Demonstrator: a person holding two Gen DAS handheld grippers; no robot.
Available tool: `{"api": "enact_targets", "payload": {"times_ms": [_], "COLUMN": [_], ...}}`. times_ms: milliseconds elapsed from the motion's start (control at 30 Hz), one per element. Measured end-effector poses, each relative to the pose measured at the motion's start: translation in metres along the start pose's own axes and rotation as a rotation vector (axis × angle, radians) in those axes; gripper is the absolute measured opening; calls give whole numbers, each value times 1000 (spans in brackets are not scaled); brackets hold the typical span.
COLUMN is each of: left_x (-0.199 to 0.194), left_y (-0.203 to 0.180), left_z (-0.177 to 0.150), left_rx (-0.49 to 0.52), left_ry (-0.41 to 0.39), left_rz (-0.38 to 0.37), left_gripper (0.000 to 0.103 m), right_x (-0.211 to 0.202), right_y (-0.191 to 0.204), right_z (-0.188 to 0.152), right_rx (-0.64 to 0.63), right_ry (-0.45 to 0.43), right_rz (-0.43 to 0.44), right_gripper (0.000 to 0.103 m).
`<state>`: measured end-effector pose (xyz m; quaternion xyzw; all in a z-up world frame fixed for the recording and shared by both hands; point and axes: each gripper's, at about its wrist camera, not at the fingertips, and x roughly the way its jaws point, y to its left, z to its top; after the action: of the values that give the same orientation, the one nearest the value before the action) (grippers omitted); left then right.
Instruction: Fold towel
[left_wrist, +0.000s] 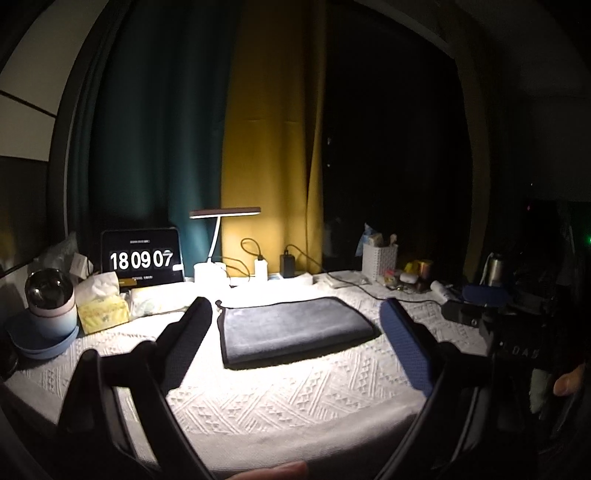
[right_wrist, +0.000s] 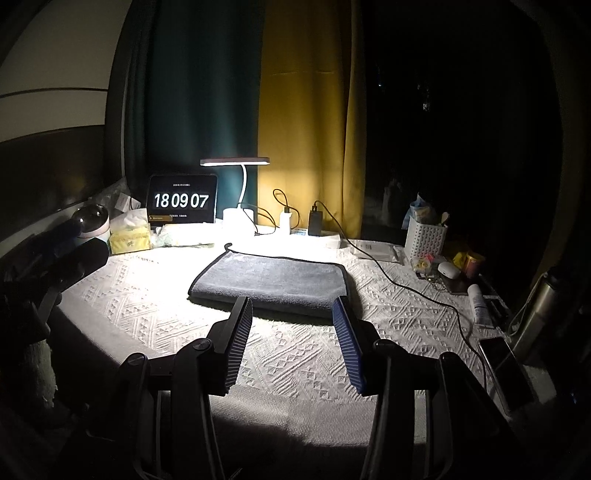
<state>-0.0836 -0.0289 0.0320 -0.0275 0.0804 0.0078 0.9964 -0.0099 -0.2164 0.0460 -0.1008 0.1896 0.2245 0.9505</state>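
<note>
We judge the fold largely done: the towel (left_wrist: 295, 330) lies doubled and flat mid-table under the lamp (left_wrist: 225, 213), its near edge thick. Our left gripper (left_wrist: 295, 314) and right gripper (right_wrist: 291, 306) hang wide open, empty, just near of it. A cable (right_wrist: 406, 284) trails right; tissues (left_wrist: 103, 306) and clock (left_wrist: 142, 258) sit far left, clear.
</note>
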Motion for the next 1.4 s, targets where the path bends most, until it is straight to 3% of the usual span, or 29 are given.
{"api": "enact_targets", "payload": {"times_ms": [300, 1400], "left_x": [-13, -3], "left_y": [-2, 6], "left_z": [7, 5], "left_rx": [-3, -41], "left_ry": [-30, 15], "left_rz": [-3, 2], "left_gripper": [93, 93], "right_x": [-18, -11], "right_y": [4, 1], "right_z": [-3, -4], "right_rx": [-8, -1], "right_ry": [-23, -10], "right_rz": [-15, -15], "right_gripper": [53, 53]}}
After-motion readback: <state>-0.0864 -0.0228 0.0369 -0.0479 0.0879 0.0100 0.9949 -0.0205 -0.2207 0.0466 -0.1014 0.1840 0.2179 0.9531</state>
